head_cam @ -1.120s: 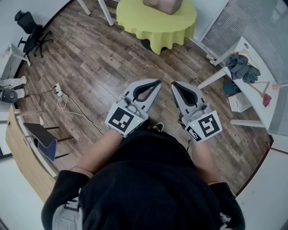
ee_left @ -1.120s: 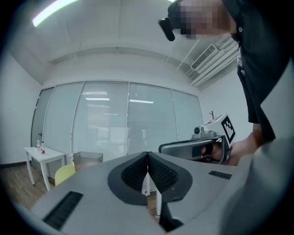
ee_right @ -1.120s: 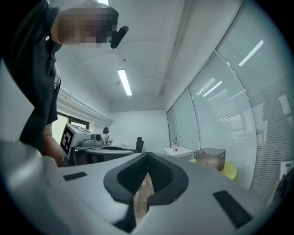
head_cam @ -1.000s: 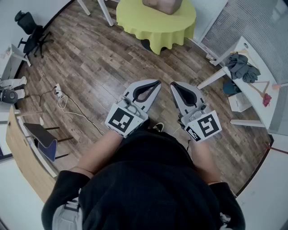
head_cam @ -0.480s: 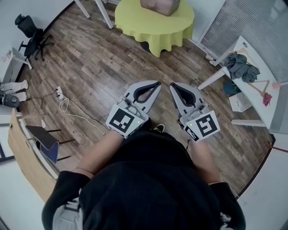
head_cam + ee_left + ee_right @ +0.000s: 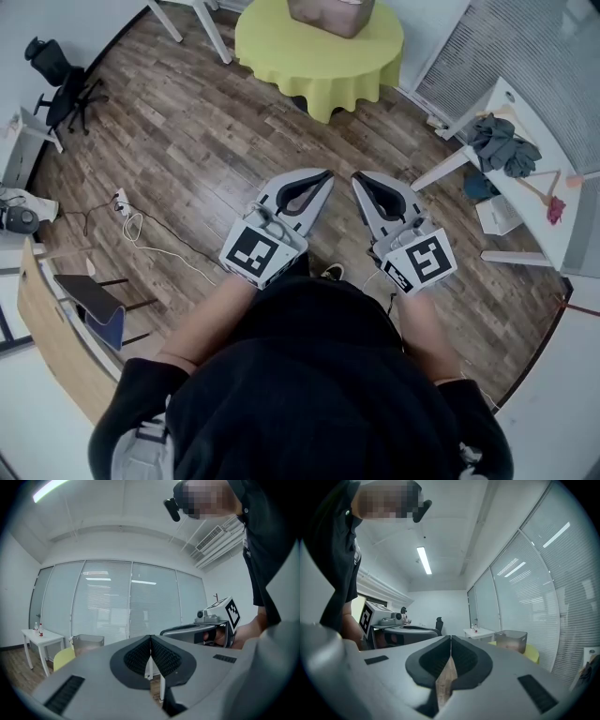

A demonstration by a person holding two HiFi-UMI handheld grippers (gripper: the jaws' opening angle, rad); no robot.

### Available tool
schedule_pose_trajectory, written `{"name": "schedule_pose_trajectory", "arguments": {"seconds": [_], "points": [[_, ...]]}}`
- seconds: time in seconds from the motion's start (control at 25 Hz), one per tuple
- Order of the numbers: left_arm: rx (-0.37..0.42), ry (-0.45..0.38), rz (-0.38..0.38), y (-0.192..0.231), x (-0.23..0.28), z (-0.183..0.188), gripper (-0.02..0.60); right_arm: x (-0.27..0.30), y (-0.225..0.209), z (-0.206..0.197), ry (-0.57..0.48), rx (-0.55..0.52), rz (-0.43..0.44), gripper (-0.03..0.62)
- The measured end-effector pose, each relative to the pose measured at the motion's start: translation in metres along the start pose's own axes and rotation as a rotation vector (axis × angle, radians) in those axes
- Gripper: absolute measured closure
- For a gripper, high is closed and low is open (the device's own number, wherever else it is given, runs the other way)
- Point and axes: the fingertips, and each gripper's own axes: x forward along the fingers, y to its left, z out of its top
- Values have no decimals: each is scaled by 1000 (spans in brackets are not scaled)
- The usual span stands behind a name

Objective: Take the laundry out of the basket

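Facing one basket [image 6: 330, 11] on one yellow table [image 6: 319, 58], two closed, empty grippers: left gripper [image 6: 326, 174], right gripper [image 6: 357, 178].

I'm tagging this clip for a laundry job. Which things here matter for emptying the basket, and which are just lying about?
For the job:
- basket on the yellow-green table
- left gripper and right gripper, both shut and empty

Just lying about:
- office chair
- floor cable
- grey clothes on the white table
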Motion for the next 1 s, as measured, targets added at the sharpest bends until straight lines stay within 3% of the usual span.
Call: {"name": "schedule_pose_trajectory", "arguments": {"seconds": [0.48,1.0], "points": [[21,8,-70,82,22,-1,571,79,-35,1,29,7,-59,569],[-26,-14,-87,193,33,-5,571,183,-58,6,34,9,-64,571]]}}
